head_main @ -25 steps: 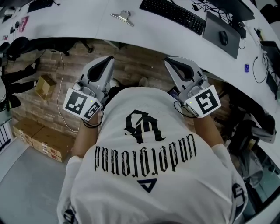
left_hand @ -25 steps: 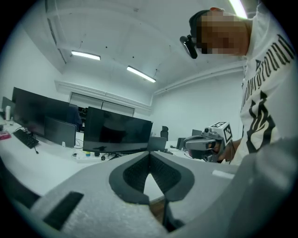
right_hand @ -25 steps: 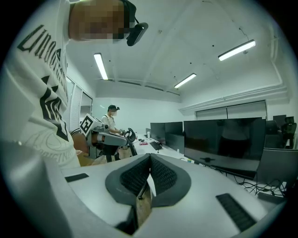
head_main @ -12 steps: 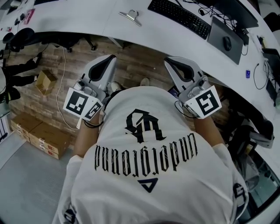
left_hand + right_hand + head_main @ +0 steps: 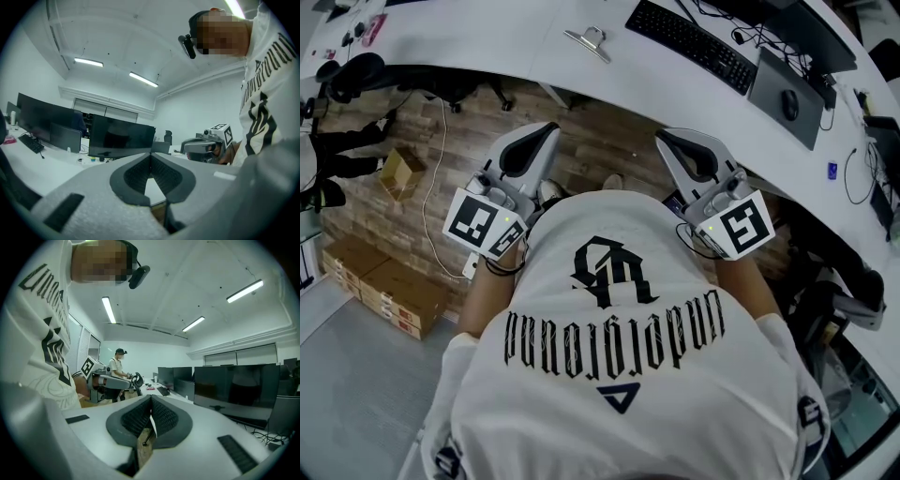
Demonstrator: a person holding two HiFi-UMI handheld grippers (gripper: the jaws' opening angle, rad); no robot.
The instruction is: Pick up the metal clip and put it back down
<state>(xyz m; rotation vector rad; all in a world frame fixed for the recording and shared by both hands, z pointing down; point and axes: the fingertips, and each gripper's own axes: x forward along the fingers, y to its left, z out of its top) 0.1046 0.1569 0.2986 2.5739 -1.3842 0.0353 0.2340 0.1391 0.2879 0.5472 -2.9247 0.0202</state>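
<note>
The clip (image 5: 588, 41) lies on the white counter (image 5: 478, 42), just left of the keyboard (image 5: 694, 45). It is probably light, stiff and slick, and looks best pinched at its raised handles. The left claw (image 5: 546, 133) and right claw (image 5: 667, 139) are clenched on nothing, well short of the keyboard. Since a second ago only the head view has drifted. The clip lies as before.

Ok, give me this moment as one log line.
left gripper: shut, empty | right gripper: shut, empty | metal clip: on desk, apart from both grippers | pick: not started
</note>
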